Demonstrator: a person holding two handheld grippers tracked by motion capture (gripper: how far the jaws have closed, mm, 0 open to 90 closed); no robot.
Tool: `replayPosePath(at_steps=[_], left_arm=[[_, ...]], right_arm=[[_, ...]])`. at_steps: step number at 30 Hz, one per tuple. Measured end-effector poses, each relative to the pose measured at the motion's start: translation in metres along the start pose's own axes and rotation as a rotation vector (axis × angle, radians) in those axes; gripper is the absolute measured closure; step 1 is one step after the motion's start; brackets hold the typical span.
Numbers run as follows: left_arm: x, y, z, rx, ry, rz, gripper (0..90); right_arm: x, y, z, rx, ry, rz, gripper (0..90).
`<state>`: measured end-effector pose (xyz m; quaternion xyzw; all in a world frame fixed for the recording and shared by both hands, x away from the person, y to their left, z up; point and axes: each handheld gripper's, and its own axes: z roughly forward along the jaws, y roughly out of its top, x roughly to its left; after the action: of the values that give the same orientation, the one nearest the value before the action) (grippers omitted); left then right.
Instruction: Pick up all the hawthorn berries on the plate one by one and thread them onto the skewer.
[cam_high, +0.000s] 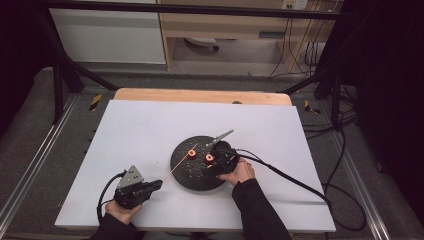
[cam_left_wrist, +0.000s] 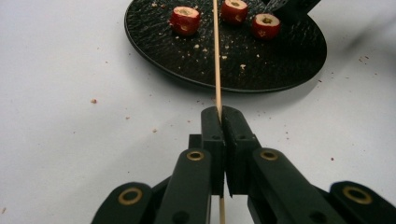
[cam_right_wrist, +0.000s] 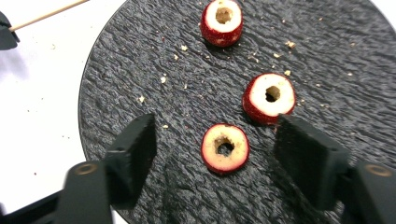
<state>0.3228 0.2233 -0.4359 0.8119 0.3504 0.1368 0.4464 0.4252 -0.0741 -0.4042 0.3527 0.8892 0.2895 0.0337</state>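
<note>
Skewer (cam_left_wrist: 216, 56), thin and wooden, was clamped between the shut jaws of the left gripper (cam_left_wrist: 222, 114), low over the white table (cam_high: 140, 125) near its front left; its free end ran up and out over the black round plate (cam_left_wrist: 289, 70), passing between the fruit pieces there. Left gripper (cam_high: 156, 185) sat well clear of the plate, held in the person's left hand (cam_high: 120, 212). Right gripper (cam_right_wrist: 215, 140) hung over the plate with jaws partway apart, nothing pressed between the pads; one red-skinned cored ring (cam_right_wrist: 225, 148) lay flat on the plate between the two jaws, touching neither. Second ring (cam_right_wrist: 269, 98) lay just beside the right-hand jaw in that view, close to it, contact unclear. Third ring (cam_right_wrist: 222, 21) lay further up the plate, apart from the others. All three pale-fleshed with a hole through the middle, crumbs scattered round them. In the high view the right gripper (cam_high: 216, 159) was on the plate's right half, right hand (cam_high: 240, 172) behind it at the rim, cable (cam_high: 300, 185) trailing off to the right across the table
</note>
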Motion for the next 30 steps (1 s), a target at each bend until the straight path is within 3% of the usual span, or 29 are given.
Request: replayPosePath(at_steps=[4,19,30], left_arm=[[0.000,0.000,0.000,0.001,-0.001,0.002,87.6],[-0.001,0.000,0.000,0.001,-0.001,0.006,87.6],[-0.002,0.000,0.000,0.002,0.000,0.011,87.6]], right_arm=[[-0.004,0.002,0.005,0.035,0.019,0.037,40.3],[-0.010,0.003,0.013,0.102,0.015,0.065,60.1],[-0.012,0.003,0.013,0.116,0.029,0.082,61.6]])
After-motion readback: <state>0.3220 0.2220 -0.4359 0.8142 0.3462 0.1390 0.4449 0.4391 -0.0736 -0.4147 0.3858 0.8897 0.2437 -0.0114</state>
